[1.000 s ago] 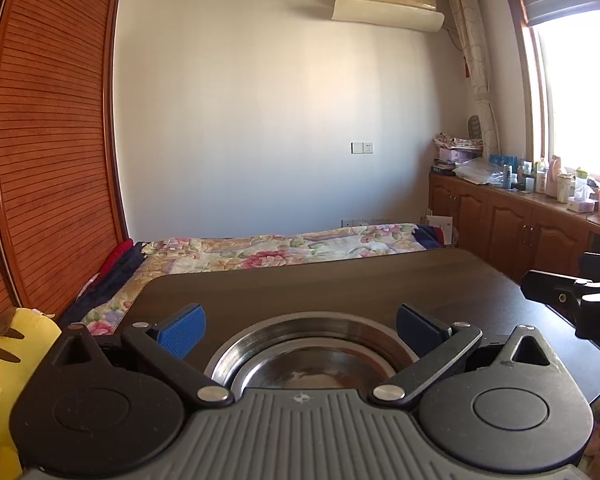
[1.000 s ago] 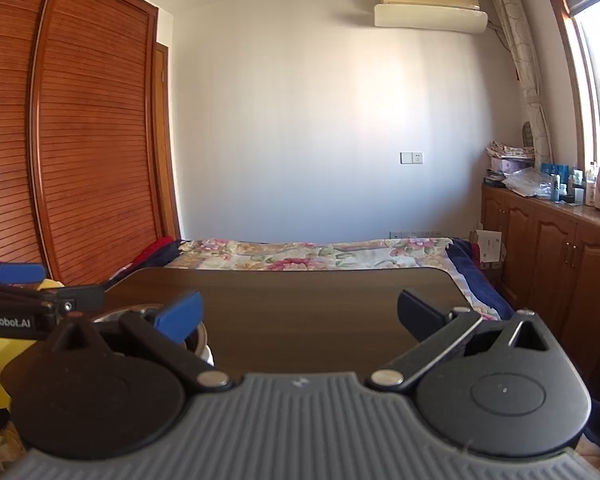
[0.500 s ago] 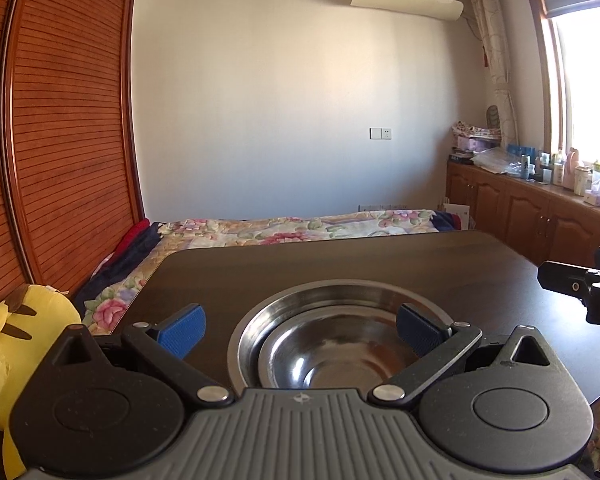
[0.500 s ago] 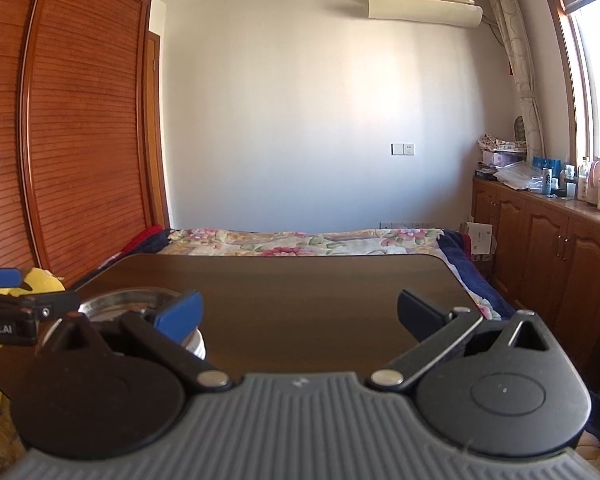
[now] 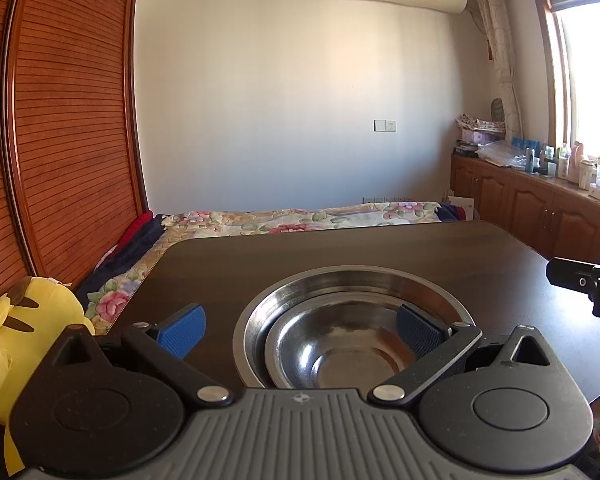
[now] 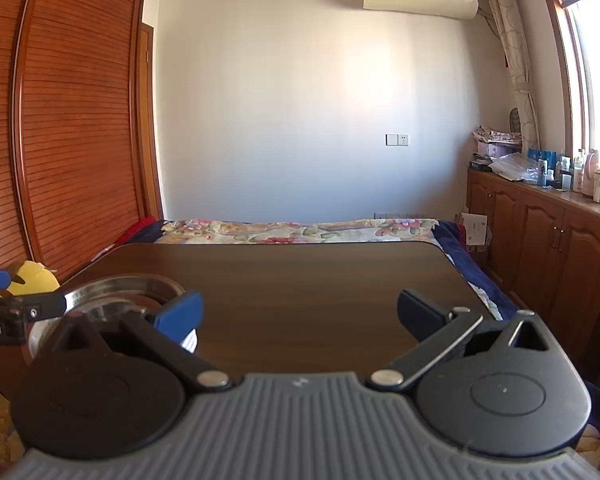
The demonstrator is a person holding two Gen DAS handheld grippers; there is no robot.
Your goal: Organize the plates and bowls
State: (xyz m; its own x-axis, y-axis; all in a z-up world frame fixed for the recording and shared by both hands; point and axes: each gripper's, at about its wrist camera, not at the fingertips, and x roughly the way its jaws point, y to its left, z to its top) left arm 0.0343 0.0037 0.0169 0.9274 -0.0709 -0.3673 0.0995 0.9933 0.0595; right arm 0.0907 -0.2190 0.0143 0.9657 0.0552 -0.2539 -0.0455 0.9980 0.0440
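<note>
A stack of steel dishes sits on the dark wooden table [image 5: 340, 248]: a smaller steel bowl [image 5: 340, 352] nested in a wider steel plate [image 5: 352, 280]. My left gripper [image 5: 300, 326] is open and empty, hovering above and just behind the stack, its right finger over the bowl. The stack shows at the left in the right wrist view [image 6: 120, 292], with something white under it. My right gripper [image 6: 300, 312] is open and empty over bare table to the right of the stack.
A yellow plush toy [image 5: 12, 336] sits off the table's left edge. A bed with a floral cover [image 5: 300, 216] lies beyond the far edge. Wooden cabinets [image 6: 540, 232] with bottles stand at the right, a slatted wardrobe [image 5: 60, 120] at the left.
My left gripper has risen and tilted down, so the bowl and plate show more fully. The right gripper has shifted slightly; the stack shows more at its left.
</note>
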